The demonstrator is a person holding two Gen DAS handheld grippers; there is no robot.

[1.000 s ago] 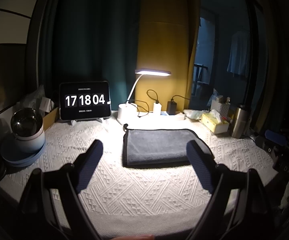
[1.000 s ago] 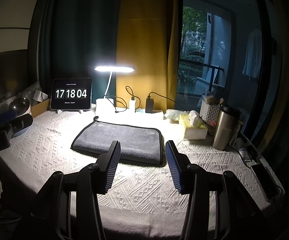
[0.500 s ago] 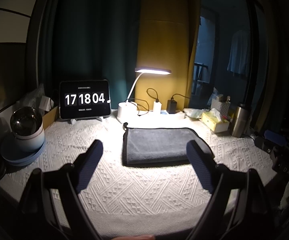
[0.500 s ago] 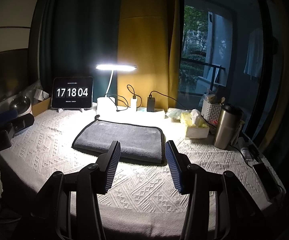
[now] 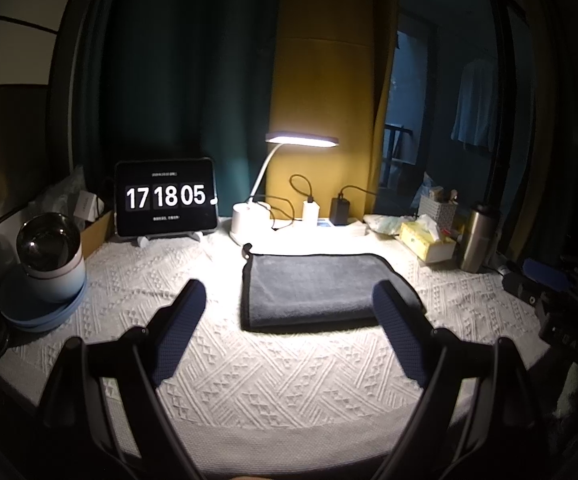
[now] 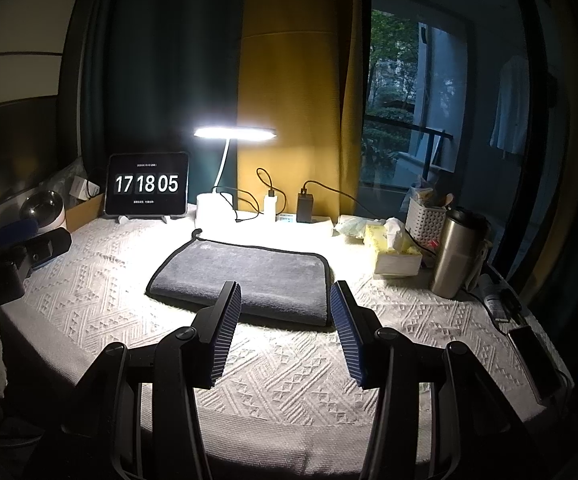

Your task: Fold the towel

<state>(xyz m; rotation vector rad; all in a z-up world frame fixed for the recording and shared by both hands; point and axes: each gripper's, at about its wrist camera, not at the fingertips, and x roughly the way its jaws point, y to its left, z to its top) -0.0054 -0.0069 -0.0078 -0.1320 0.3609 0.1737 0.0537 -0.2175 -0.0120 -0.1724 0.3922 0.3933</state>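
Observation:
A dark grey towel [image 5: 309, 290] lies folded flat in a rectangle on the white textured tablecloth [image 5: 281, 376], under the lamp; it also shows in the right wrist view [image 6: 249, 274]. My left gripper [image 5: 289, 292] is open and empty, held above the near edge of the table, short of the towel. My right gripper [image 6: 287, 294] is open and empty, its fingertips over the towel's near edge, not touching it. The right gripper shows at the far right of the left wrist view [image 5: 561, 300], the left gripper at the far left of the right wrist view [image 6: 13, 256].
A tablet clock [image 5: 165, 198], a lit desk lamp [image 5: 301, 140] and chargers with cables [image 5: 325, 210] stand at the back. A bowl on plates [image 5: 49, 268] sits left. A tissue box [image 6: 395, 254], steel flask [image 6: 455, 258], basket [image 6: 425, 216] and phone [image 6: 533, 364] sit right.
Both grippers stay open and almost still. The clock has ticked from 17:18:04 to 17:18:05. The towel has not moved.

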